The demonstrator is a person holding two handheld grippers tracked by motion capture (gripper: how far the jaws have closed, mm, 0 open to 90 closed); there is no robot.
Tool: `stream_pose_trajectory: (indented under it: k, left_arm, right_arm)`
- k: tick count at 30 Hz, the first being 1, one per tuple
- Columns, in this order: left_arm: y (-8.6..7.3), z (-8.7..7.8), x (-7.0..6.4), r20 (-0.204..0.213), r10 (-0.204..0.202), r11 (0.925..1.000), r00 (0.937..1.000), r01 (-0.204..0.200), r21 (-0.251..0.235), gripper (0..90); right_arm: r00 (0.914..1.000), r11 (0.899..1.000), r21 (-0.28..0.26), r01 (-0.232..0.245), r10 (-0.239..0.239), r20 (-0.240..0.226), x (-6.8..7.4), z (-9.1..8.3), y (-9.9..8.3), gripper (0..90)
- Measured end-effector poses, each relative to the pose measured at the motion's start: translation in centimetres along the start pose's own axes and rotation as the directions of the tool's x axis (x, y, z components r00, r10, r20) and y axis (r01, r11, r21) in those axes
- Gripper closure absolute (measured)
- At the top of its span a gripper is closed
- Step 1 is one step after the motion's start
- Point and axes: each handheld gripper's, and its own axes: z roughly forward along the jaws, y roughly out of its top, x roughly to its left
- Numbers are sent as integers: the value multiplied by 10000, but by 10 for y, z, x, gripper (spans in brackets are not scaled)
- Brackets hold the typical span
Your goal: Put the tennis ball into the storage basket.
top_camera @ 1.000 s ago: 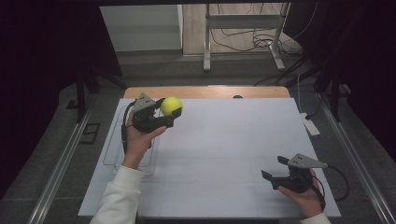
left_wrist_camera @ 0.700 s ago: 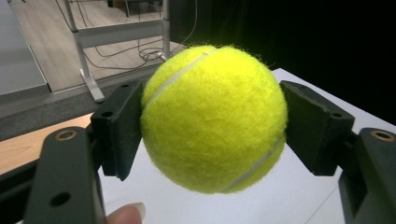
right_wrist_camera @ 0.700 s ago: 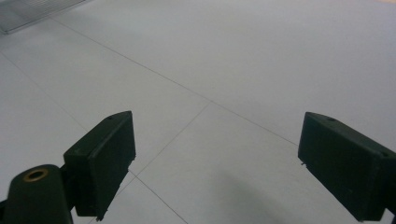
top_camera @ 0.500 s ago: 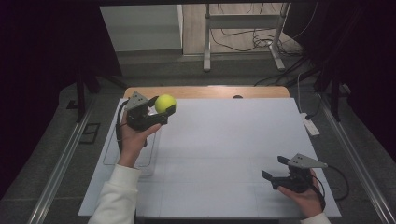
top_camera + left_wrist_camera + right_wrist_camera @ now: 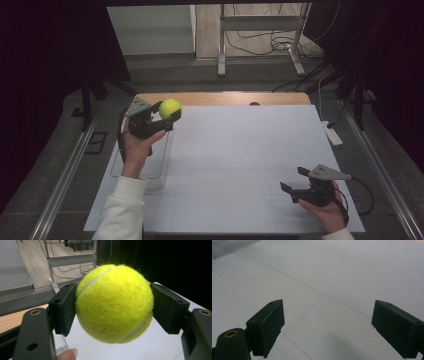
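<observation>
A white worktop (image 5: 240, 165) spans the table, a wooden strip along its far edge and a dim room with cables on the floor beyond. Near the far-left corner, above a clear tray (image 5: 162, 160), the left gripper (image 5: 167, 119) pinches a tennis ball (image 5: 170, 108) aloft, likely carrying it. The right gripper (image 5: 295, 181) rests spread near the right corner, idle.

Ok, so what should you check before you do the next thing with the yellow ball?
1. Ball squeezed between both jaws of the left hand-held gripper: ok.
2. Ball lifted off the table: ok.
3. Clear tray by the left arm free to take the ball: cannot tell.
4. Right hand-held gripper open, holding nothing: ok.
5. Right hand-held gripper far from the ball: ok.
</observation>
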Motion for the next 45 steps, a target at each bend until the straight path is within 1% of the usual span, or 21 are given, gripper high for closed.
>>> stream_pose_trajectory:
  k: [16, 24, 28, 35, 45]
  left_arm:
    - [-1, -4, 10, -330, -107, 9999, 9994, 107, -1, 271]
    - [-2, -8, 19, -560, -296, 9995, 9980, 292, -73, 271]
    - [-3, -10, 26, -794, -376, 9993, 9961, 369, -101, 271]
    - [-5, -12, 33, -1122, -417, 9991, 9928, 411, -81, 271]
    - [-7, -17, 42, -1450, -524, 9986, 9880, 509, -143, 271]
  right_arm:
    - [10000, 10000, -6, 1, -1, 10, 0, 0, 0, 116]
    - [10000, 10000, 21, 18, -18, -13, 0, 0, 0, 116]
    - [10000, 10000, 8, 9, -9, -15, 0, 0, 0, 116]
    - [10000, 10000, 16, 15, -15, 0, 0, 0, 0, 116]
    - [10000, 10000, 7, 17, -17, -12, 0, 0, 0, 116]
